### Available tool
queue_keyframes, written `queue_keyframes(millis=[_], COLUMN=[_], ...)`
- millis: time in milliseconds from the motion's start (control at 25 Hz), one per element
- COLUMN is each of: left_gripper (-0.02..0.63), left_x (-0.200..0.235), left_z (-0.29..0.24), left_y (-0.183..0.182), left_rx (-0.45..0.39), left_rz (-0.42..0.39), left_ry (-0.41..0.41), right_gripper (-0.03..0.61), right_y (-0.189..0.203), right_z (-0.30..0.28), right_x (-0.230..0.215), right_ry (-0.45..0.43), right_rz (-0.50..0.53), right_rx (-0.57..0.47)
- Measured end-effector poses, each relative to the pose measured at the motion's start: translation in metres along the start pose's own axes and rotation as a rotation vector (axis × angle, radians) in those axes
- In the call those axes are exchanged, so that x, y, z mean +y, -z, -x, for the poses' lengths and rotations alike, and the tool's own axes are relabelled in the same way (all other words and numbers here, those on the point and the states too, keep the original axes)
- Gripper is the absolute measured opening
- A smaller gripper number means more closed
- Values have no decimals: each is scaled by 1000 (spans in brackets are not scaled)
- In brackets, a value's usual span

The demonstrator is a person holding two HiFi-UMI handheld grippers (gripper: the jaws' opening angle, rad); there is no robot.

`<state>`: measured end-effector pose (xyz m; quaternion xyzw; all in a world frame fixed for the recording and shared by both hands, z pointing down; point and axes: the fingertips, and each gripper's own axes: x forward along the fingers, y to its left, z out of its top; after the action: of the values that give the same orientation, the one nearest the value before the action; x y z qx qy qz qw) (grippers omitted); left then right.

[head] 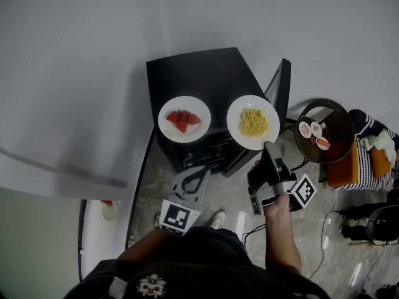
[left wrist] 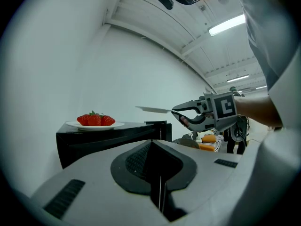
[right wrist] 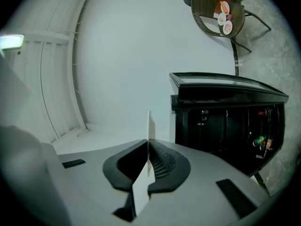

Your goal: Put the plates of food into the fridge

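L tool [head: 197, 177] sits just in front of the fridge [head: 199, 73], pointing level at it. Its jaws are pressed together w/ nothing btwn them. R tool [head: 269, 146], by the fridge's front right corner, pinches the near rim of the noodle plate [head: 237, 129]. That plate is held flat in the air over that corner, beside the open fridge door [head: 278, 92]. Strawberry plate [head: 187, 137] rests on the fridge top at its front edge, left of the noodle plate and apart from it. Right of the fridge, a round wicker seat [head: 340, 136] holds small cups [head: 315, 129].
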<state>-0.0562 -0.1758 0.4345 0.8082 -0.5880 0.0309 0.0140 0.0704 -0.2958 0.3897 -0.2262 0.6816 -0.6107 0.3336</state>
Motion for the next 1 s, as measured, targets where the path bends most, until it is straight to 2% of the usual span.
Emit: queue_keyframes(millis=[240, 480, 800, 1000], left_gripper=[21, 21, 21, 21], left_x=[2, 7, 7, 12], left_z=[-4, -5, -6, 2], left_y=[3, 20, 31, 31], left_rx=[-1, 42, 54, 56], left_rz=[-12, 4, -2, 7], left_ry=[2, -5, -15, -41], right_gripper=[32, 32, 32, 32], right_y=[3, 8, 16, 13], right_z=[34, 71, 93, 88], right_x=[-1, -18, -57, -86], right_ry=[5, 61, 116, 131], right_rz=[46, 48, 34, 36], right_rx=[18, 15, 12, 10])
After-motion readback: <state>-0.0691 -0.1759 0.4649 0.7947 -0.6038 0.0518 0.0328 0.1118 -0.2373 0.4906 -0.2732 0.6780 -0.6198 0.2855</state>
